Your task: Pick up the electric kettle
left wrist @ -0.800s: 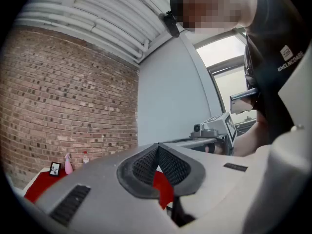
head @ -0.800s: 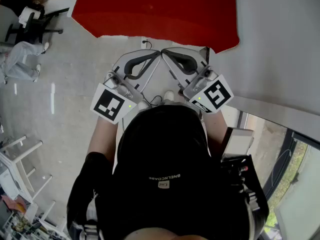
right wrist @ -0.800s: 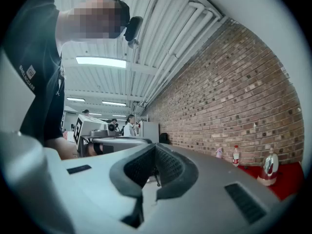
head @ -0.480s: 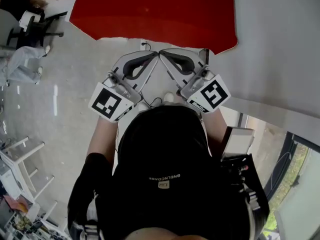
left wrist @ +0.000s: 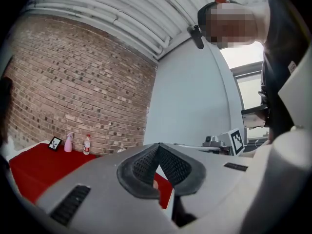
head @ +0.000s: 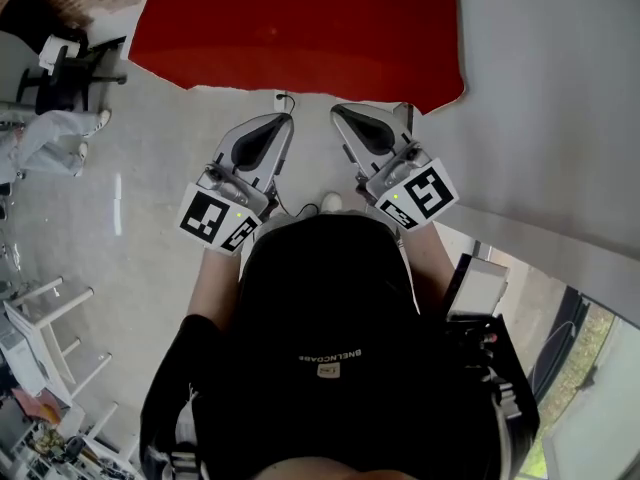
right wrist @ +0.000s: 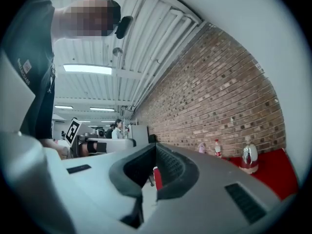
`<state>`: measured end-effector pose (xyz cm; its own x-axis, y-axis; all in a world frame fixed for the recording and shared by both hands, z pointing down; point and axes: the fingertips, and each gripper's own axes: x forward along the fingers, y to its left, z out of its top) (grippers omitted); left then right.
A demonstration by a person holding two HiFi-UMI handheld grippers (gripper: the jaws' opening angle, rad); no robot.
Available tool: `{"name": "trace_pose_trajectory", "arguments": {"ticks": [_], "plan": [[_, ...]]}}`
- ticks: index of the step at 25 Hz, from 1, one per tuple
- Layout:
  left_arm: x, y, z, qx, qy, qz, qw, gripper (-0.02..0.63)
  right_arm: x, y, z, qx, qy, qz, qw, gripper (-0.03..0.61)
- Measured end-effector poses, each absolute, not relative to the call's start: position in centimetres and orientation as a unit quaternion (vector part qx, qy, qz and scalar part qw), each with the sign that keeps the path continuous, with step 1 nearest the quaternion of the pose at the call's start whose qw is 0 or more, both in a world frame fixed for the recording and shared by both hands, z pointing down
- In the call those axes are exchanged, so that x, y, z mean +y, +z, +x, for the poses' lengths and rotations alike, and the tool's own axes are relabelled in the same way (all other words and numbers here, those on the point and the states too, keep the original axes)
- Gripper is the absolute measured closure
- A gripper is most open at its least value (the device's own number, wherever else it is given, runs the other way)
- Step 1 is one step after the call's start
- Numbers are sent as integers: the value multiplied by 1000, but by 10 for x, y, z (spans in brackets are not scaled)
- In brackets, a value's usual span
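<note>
Electric kettle stands on the red worktop, at its far side, by the brick wall. My left claw and right claw are both just short of the worktop's near edge and well away from the kettle. Each has its jaws pressed together on nothing. Half a second ago their tips met in a V; now they point side by side, apart.

Industrial lab hall: bare brick wall, ribbed ceiling, strip lights.
</note>
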<state>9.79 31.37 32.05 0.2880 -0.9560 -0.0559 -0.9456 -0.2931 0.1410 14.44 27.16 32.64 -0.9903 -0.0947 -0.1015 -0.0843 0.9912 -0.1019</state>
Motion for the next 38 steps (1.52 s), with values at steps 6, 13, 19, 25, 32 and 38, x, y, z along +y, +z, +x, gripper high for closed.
{"name": "trace_pose_trajectory", "arguments": {"ticks": [6,13,19,25,32,38], "plan": [[304,326,98,-612,-61,787,48,611,236,335,173,994,-58,-77,45,574],[276,340,74,-616,-57,784,56,611,203,352,169,992,-69,-97,38,566],[227,351,48,-608,-60,790,59,611,156,364,148,991,-71,-110,31,558],[185,354,13,-595,-61,799,64,611,117,366,118,989,-72,-128,22,549],[147,350,-16,-581,-59,808,73,611,82,364,98,985,-80,-153,12,531],[104,355,-61,-578,-54,810,83,611,40,372,63,980,-92,-175,2,506]]}}
